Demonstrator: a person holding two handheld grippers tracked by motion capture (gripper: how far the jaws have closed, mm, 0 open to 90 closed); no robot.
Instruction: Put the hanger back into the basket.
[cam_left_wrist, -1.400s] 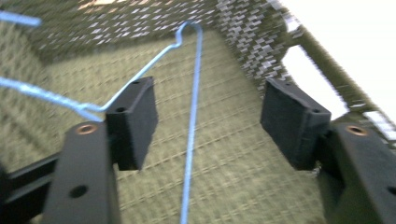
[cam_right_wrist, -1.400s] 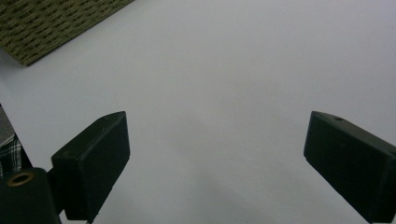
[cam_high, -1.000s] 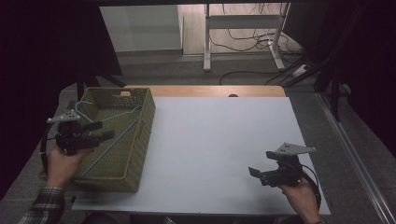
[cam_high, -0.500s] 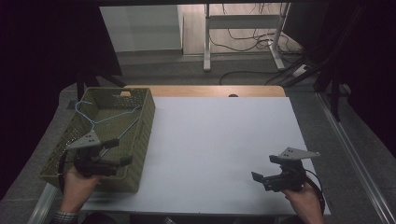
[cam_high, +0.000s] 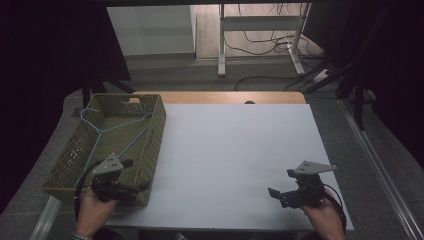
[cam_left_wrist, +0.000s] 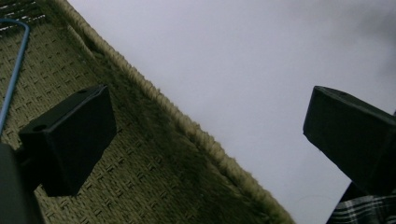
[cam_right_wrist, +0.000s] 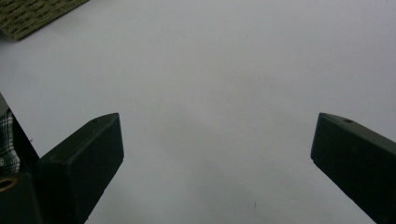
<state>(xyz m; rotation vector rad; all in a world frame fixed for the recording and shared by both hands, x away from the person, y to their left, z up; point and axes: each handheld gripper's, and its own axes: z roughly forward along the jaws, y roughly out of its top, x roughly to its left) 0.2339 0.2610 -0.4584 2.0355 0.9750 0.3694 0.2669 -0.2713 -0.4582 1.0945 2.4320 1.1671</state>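
Observation:
A green woven basket (cam_high: 155, 131) stands on the left part of the white table (cam_high: 235, 145). A light blue wire hanger (cam_high: 107, 131) lies inside it. My left gripper (cam_high: 136, 174) hovers open at the basket's near right corner with nothing between its jaws. In the left gripper view the jaws of the left gripper (cam_left_wrist: 210, 140) straddle the basket's rim (cam_left_wrist: 187, 130), and a piece of the hanger (cam_left_wrist: 14, 70) shows at the upper left. My right gripper (cam_high: 280, 182) is open and empty over bare table at the front right. The right gripper view shows the right gripper (cam_right_wrist: 215, 158) above the white top, with the basket's corner (cam_right_wrist: 37, 14) far off.
A wooden strip (cam_high: 220, 97) runs along the table's far edge. Beyond it, on the floor, stand white desk legs (cam_high: 222, 45) and loose cables (cam_high: 270, 77). A metal rail (cam_high: 380, 170) runs beside the table on the right. A checked sleeve (cam_left_wrist: 364, 210) shows by the left jaw.
My left gripper has pulled back from over the basket's middle to its near right corner. The right gripper has drifted slightly toward the near edge. Both stay open.

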